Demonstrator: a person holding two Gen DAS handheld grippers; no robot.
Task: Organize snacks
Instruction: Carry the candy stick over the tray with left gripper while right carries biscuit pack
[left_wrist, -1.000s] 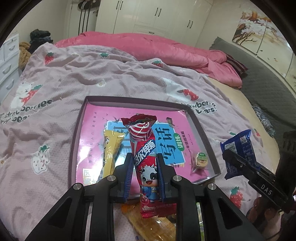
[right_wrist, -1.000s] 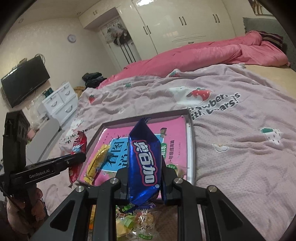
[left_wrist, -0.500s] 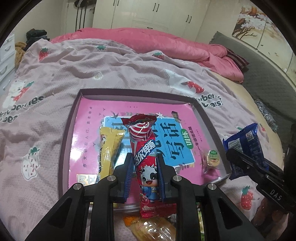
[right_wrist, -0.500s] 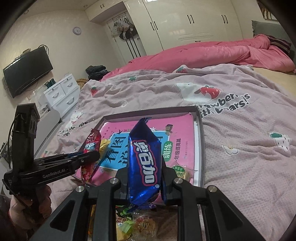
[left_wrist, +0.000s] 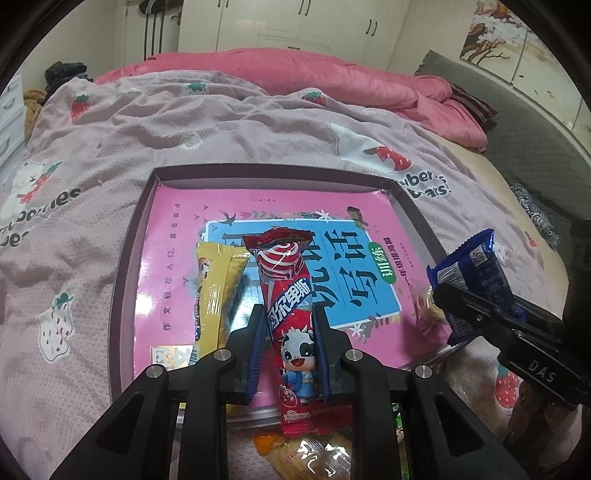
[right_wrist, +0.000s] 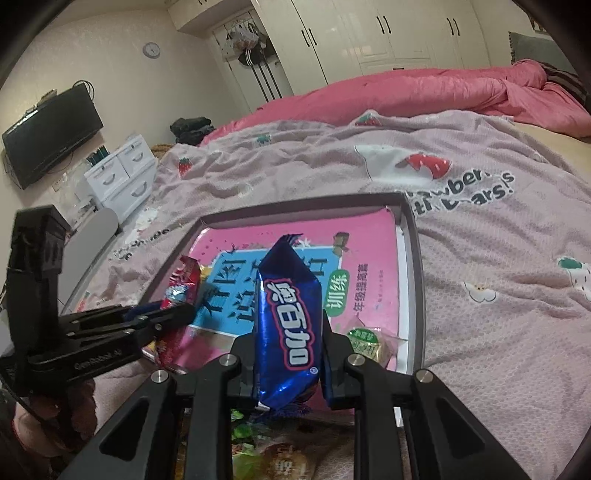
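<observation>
My left gripper (left_wrist: 290, 314) is shut on a long red snack packet (left_wrist: 286, 295) with a cartoon cow, held over the near part of the shallow box (left_wrist: 125, 266) lined with a pink book cover. A yellow packet (left_wrist: 214, 291) lies in the box just left of it. My right gripper (right_wrist: 290, 317) is shut on a blue snack packet (right_wrist: 286, 325), held upright over the box's near edge (right_wrist: 415, 280). In the left wrist view that blue packet (left_wrist: 476, 273) and right gripper (left_wrist: 443, 295) hang at the box's right side. A small green-labelled sweet (right_wrist: 364, 339) lies in the box's near right corner.
A heap of loose snacks (right_wrist: 280, 458) lies on the bedspread in front of the box. Pink quilt (left_wrist: 314, 74) bunches at the far side of the bed. White drawers (right_wrist: 122, 173) and a television (right_wrist: 51, 129) stand to the left; wardrobes behind.
Both grippers have sunk and come closer over the box with their packets still held. The box looks larger and nearer in both views.
</observation>
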